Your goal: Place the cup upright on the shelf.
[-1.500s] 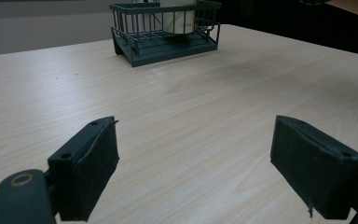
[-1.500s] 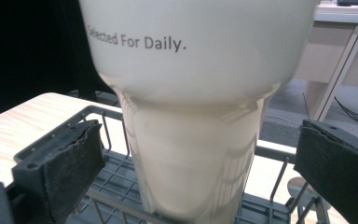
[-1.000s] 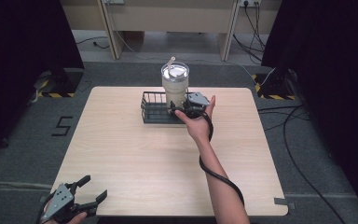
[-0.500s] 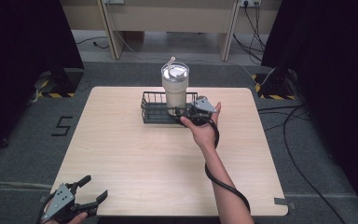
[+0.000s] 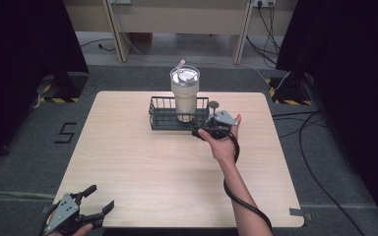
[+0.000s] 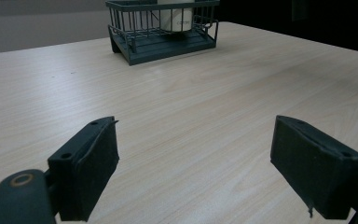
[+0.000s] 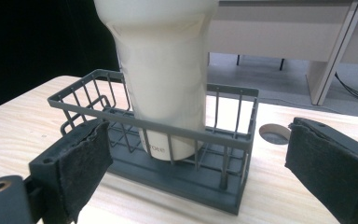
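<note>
Beside basket [image 5: 167,118] holding upright cup [image 5: 185,93]: right gripper [image 5: 203,132], jaws apart, empty. Far from basket, left gripper [image 5: 94,201] agape, empty.

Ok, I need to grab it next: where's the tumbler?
In the high view the tumbler stands upright in the wire basket at the table's far middle, just beyond the open right gripper.

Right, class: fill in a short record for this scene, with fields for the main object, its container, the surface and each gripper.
main object: tall cream plastic tumbler with clear lid and straw, upright
container: dark grey wire basket, tumbler stands inside it
surface: pale wooden table
right gripper: jaws open, just short of the basket's end, holding nothing
left gripper: jaws open, at the table's near left corner, far from the basket
</note>
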`<state>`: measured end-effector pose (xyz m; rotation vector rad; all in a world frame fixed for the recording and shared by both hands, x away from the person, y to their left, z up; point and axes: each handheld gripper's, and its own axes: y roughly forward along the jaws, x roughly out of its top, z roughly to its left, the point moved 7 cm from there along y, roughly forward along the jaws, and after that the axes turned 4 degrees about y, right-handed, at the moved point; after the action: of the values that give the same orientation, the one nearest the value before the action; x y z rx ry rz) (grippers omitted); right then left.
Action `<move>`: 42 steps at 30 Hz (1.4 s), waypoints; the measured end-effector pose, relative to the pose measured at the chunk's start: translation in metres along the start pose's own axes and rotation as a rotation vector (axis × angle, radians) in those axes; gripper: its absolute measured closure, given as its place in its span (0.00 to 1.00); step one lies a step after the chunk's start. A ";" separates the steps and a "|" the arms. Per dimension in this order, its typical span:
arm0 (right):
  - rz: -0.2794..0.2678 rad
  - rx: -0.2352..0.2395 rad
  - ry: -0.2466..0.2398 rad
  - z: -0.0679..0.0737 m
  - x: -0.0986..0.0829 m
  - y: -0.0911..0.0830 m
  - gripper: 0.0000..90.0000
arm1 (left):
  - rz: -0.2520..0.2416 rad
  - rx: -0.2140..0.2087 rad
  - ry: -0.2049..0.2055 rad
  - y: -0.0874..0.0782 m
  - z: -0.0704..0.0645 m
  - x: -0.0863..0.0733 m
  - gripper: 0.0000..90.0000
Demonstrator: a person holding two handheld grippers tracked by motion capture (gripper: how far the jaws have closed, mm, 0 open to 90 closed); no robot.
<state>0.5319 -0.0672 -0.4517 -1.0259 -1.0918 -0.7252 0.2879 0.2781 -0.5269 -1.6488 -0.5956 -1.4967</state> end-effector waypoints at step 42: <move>0.009 -0.042 -0.003 -0.032 -0.029 -0.065 0.10 | 0.004 0.003 0.005 0.001 -0.001 0.000 0.16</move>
<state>0.4768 -0.1214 -0.4631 -1.0672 -1.0781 -0.7420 0.2878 0.2768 -0.5276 -1.6421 -0.5914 -1.4959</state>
